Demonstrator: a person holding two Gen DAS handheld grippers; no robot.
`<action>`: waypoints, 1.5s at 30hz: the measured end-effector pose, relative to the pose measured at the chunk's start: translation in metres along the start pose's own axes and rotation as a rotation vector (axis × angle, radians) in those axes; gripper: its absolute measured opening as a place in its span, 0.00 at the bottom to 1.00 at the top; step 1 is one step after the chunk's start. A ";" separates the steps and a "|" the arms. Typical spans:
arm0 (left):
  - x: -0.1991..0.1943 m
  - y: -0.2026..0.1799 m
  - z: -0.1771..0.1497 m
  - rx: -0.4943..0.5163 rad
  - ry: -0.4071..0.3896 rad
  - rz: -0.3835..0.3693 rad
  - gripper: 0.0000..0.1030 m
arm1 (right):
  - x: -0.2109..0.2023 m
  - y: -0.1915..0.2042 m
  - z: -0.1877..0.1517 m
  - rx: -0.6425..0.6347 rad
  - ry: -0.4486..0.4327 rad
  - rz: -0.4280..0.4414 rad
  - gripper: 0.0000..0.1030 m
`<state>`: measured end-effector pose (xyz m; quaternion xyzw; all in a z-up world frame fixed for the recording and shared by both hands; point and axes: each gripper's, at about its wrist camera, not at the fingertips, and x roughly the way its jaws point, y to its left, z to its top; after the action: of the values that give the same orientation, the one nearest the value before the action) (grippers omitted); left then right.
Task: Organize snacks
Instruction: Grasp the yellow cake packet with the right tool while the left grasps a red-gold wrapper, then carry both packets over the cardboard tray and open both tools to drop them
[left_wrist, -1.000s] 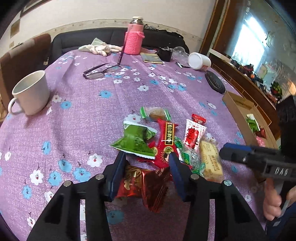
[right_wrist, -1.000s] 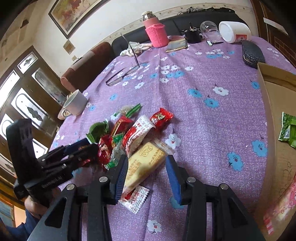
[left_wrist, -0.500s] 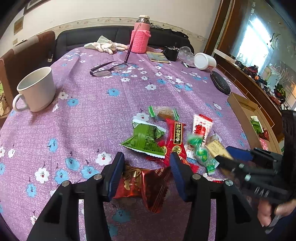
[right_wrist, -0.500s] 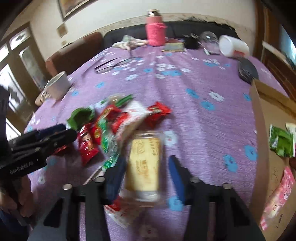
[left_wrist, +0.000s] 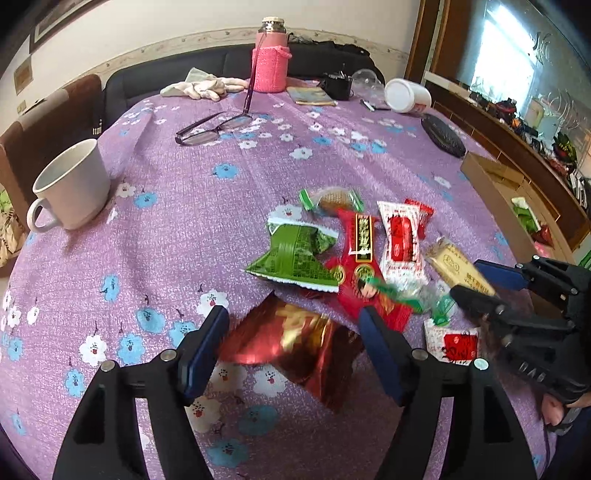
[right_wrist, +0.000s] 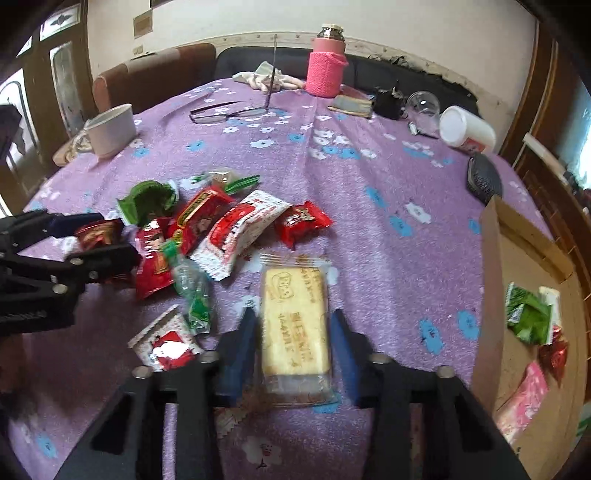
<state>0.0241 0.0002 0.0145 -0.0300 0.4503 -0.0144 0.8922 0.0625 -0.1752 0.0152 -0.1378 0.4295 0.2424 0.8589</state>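
The right gripper (right_wrist: 293, 332) has its jaws clenched on a yellow cake bar (right_wrist: 294, 325) in a clear wrapper, held lengthwise between the blue pads; the brown print on the wrapper is too blurred to read. The left gripper (left_wrist: 293, 341) has its jaws spread wide around a shiny red foil packet (left_wrist: 295, 345), though whether the pads touch it cannot be told. Just beyond lies the snack pile on the purple flowered tablecloth (left_wrist: 192, 221): a green packet (left_wrist: 293, 256), a long red packet (left_wrist: 360, 258) with a gold label of unreadable characters, and a red-and-white sachet (left_wrist: 400, 240). A small red-and-white sachet (right_wrist: 168, 341) lies by the right gripper. The cardboard box (right_wrist: 491, 266) at the table's right edge holds a green packet (right_wrist: 528, 314). A white mug (left_wrist: 72, 186) stands near the left edge, with glasses (left_wrist: 210, 127) and a pink flask (left_wrist: 270, 61) toward the far edge
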 end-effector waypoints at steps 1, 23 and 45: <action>0.002 -0.001 -0.001 0.005 0.008 0.013 0.49 | 0.000 -0.001 0.000 0.006 0.003 -0.007 0.35; -0.027 -0.003 0.006 -0.038 -0.143 -0.107 0.40 | -0.017 -0.038 0.007 0.219 -0.082 0.045 0.35; -0.036 -0.036 0.010 0.004 -0.155 -0.216 0.40 | -0.045 -0.117 0.005 0.506 -0.194 0.069 0.35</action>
<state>0.0114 -0.0330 0.0515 -0.0776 0.3744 -0.1091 0.9176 0.1054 -0.2853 0.0573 0.1199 0.3967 0.1684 0.8944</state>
